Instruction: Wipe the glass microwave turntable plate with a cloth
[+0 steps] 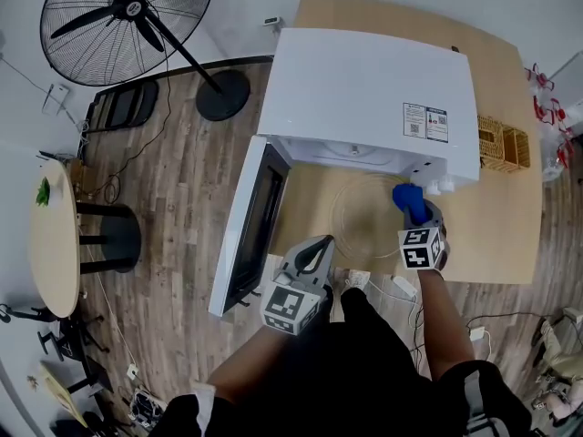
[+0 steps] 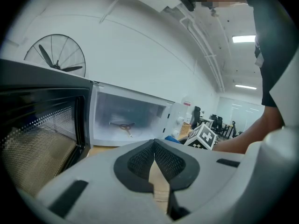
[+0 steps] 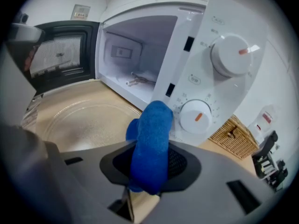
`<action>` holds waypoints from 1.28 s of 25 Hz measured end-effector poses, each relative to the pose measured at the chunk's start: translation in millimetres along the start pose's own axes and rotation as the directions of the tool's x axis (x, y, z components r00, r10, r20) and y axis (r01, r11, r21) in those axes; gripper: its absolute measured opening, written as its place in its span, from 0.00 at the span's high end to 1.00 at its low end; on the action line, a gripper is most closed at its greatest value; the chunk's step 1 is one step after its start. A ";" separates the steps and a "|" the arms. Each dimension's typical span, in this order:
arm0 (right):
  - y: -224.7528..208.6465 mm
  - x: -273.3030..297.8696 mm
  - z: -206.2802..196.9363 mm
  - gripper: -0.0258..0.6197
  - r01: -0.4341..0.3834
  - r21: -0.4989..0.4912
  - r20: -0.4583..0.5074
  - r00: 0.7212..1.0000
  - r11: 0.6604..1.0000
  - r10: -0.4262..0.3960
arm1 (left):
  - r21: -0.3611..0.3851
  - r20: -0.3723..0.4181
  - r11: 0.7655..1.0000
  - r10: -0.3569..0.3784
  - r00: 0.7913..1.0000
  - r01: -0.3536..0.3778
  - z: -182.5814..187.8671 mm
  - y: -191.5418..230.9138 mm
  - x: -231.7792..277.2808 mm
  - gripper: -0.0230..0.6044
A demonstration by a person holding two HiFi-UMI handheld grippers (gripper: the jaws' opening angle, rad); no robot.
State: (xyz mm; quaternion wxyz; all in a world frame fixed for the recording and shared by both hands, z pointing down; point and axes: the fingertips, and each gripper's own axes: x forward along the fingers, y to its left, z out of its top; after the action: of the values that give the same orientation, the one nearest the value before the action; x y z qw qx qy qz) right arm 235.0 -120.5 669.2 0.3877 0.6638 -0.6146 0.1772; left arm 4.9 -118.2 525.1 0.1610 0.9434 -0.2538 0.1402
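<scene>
The glass turntable plate (image 1: 367, 213) lies flat on the wooden table in front of the open microwave; the right gripper view shows the plate (image 3: 84, 120) at lower left. My right gripper (image 1: 417, 215) is shut on a blue cloth (image 1: 409, 198), held just right of the plate near the microwave's control panel. The cloth (image 3: 150, 143) stands up between the jaws of my right gripper (image 3: 150, 164). My left gripper (image 1: 314, 253) hovers at the table's front left edge, off the plate. Its pads (image 2: 140, 161) meet at the tips with nothing between them.
The white microwave (image 1: 369, 98) stands at the back with its door (image 1: 244, 226) swung open to the left; a roller ring (image 2: 122, 125) lies inside. A wicker basket (image 1: 501, 140) sits at the right. A floor fan (image 1: 137, 25) and a round table (image 1: 53, 235) stand at the left.
</scene>
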 end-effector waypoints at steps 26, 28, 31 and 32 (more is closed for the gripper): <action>186.2 -54.5 10.8 0.78 -0.410 -0.155 0.034 0.907 0.899 0.420 | 0.010 0.006 0.999 0.030 1.000 -0.030 -1.1 4.8 1.1 0.96; 182.8 -54.8 9.8 0.78 -0.406 -0.136 0.038 0.909 0.904 0.415 | 0.008 0.002 1.000 0.027 1.000 -0.027 -2.2 3.7 1.2 0.96; 172.3 -55.0 5.3 0.78 -0.383 -0.139 0.036 0.920 0.913 0.391 | 0.011 0.000 1.000 0.021 1.000 -0.021 -1.3 1.4 2.6 0.96; 167.0 -54.6 3.1 0.78 -0.371 -0.140 0.035 0.925 0.918 0.379 | 0.013 0.003 1.000 0.019 1.000 -0.019 -0.2 0.6 3.5 0.96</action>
State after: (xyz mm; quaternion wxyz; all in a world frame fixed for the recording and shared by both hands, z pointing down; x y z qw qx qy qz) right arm 65.1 -76.4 677.9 0.3702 0.5118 -0.7523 0.1870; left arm 7.5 -120.2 526.7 0.1534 0.9422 -0.2619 0.1421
